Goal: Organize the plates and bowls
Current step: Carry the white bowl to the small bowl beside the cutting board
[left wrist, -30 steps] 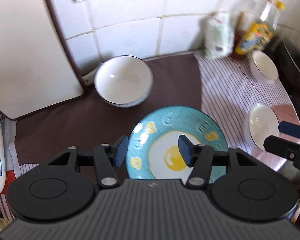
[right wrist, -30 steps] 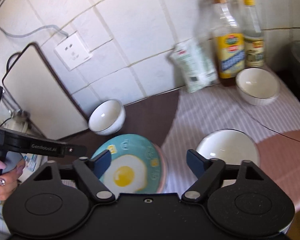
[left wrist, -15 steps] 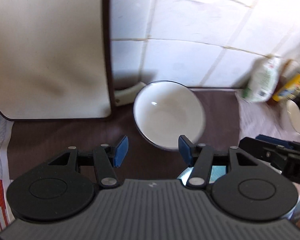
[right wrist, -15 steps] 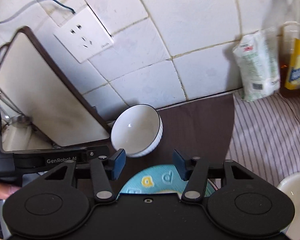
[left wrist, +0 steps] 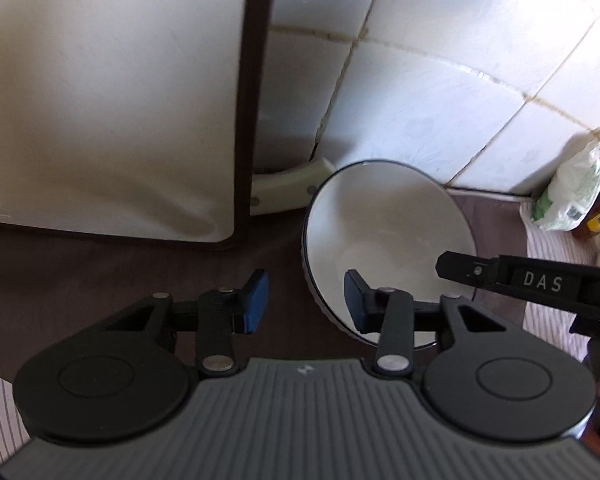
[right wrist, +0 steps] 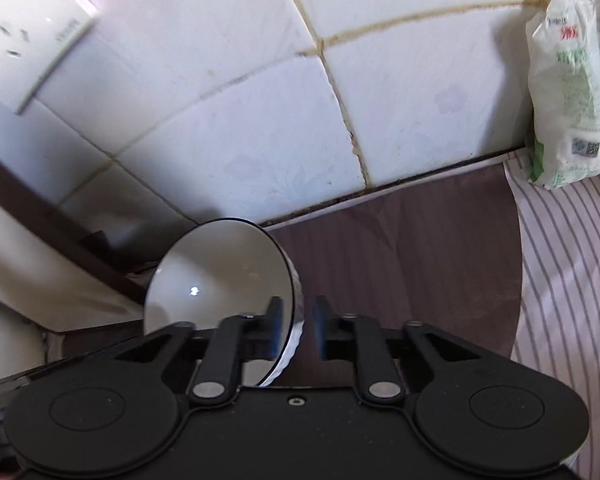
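Note:
A white bowl (left wrist: 388, 232) with a thin dark rim stands on the brown mat close to the tiled wall. My left gripper (left wrist: 306, 302) straddles its left rim, one blue pad inside and one outside. Its jaws are closing, with gaps still showing beside the rim. In the right wrist view the bowl (right wrist: 220, 280) looks tilted, and my right gripper (right wrist: 298, 330) is shut on its right rim. The right tool's black housing (left wrist: 540, 282) reaches in over the bowl's right edge.
A large pale board (left wrist: 100, 100) with a dark edge leans on the wall just left of the bowl. A green and white bag (right wrist: 572, 80) stands at the wall to the right, on the striped cloth (right wrist: 572, 280). A wall socket (right wrist: 20, 28) is up left.
Both grippers have left the blue egg-pattern plate and come down to the white bowl at the wall. The right jaws have shut on its rim; the left jaws have narrowed.

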Tool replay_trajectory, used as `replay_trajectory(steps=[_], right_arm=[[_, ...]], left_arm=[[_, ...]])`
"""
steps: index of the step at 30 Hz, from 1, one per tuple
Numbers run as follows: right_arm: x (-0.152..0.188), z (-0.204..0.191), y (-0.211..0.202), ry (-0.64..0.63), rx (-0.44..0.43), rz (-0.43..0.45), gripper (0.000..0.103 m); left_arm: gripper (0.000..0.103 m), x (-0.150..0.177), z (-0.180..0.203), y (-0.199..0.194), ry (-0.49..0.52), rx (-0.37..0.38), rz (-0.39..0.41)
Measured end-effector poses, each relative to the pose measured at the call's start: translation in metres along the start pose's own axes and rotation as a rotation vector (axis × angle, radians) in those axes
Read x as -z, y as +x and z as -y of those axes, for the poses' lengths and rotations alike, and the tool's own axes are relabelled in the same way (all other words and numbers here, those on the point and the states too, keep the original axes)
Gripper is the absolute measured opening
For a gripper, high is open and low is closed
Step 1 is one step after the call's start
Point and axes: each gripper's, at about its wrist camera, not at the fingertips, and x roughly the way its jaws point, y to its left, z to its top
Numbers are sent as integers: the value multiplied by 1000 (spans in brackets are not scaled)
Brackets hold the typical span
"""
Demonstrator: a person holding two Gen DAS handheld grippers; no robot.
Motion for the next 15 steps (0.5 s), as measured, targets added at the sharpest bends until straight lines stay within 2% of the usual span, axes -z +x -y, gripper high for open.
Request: replay_trajectory(steps=[2, 5, 10, 15], right_arm=[[1, -3, 2, -16, 12, 4, 12], [2, -3, 2, -31, 8, 16, 11], [2, 0, 0, -15, -10, 14, 11], [5, -2, -19, -39, -23, 25, 11]], left_arm=[[35, 1, 3, 6, 27, -17, -7], [17, 2, 4, 7, 16, 25, -11], [16, 2, 15, 5, 21, -12, -26], [16, 6, 27, -16, 53, -27, -22]])
